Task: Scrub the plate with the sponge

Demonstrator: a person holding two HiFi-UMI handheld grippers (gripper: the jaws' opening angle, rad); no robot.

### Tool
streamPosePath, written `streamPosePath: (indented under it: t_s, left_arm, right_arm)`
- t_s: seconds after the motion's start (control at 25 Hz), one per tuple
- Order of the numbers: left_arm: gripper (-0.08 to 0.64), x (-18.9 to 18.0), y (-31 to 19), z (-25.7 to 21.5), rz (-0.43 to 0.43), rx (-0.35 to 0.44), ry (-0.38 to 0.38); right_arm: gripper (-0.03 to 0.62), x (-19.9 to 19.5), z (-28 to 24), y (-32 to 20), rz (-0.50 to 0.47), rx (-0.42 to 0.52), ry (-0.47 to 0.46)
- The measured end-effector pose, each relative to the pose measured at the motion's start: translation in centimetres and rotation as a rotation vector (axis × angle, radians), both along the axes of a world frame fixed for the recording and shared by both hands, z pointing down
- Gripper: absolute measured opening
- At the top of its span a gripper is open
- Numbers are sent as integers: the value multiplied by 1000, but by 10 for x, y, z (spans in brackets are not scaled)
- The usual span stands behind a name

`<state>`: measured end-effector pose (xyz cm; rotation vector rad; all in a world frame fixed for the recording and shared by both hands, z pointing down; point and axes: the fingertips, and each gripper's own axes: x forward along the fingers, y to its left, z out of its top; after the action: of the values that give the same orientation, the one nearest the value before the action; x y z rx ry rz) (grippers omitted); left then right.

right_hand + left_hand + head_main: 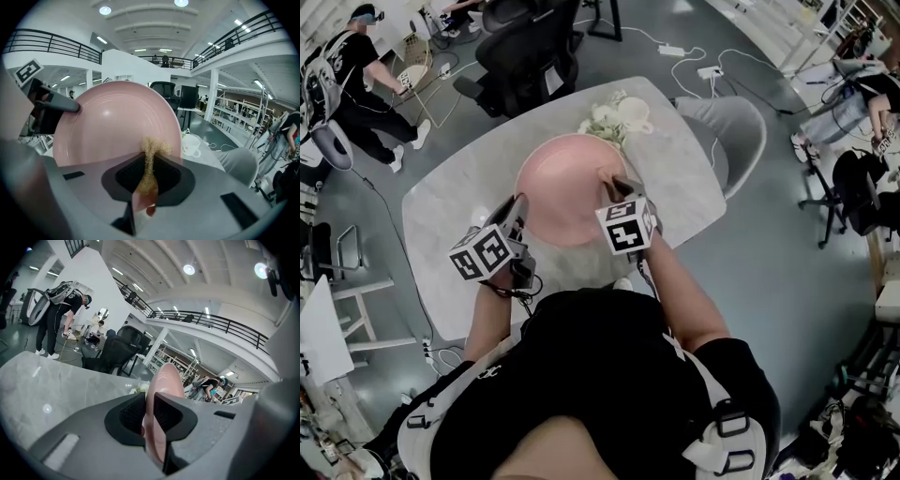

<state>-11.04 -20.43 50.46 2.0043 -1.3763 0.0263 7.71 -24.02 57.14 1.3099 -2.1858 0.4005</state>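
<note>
The left tongs [517, 208] are clenched on the pink plate's [567, 183] rim, holding it tilted over the table [441, 216] at frame centre. The right tongs [617, 186] pinch a soft sponge [151, 161] at its face. The plate looks stiff, slick and likely breakable, so grip the rim firmly.

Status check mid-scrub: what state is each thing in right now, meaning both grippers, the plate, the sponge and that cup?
left gripper: jaws shut on the plate's rim.
right gripper: jaws shut on the sponge.
plate: held by its rim, face toward the right gripper.
sponge: pinched, its tip against the plate's face.
cup: upright on the table, untouched.
</note>
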Motion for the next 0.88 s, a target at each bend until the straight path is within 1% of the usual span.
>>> streamPosePath:
  t_s: [0.12, 0.28, 0.44, 0.56, 0.72, 0.88]
  left_arm:
    - [49, -7, -3, 3, -33, -12, 14]
    - [54, -9, -9, 6, -59, -18, 29]
    - [55, -6, -14, 12, -80, -41, 54]
    - [57, -7, -16, 16, -92, -52, 59]
    - [58, 0, -16, 19, -79, -61, 61]
    - [60, 9, -14, 22, -59, -65, 61]
  right_arm:
    - [57, -11, 10, 14, -34, -49, -5]
    - [57, -23, 24, 38, -54, -126, -22]
    - [57, -39, 35, 58, -84, -235, -106]
    - [57, -54, 37, 67, -114, -259, -132]
    - [57, -68, 39, 76, -138, -291, -155]
    - [57, -79, 38, 83, -149, -348, -229]
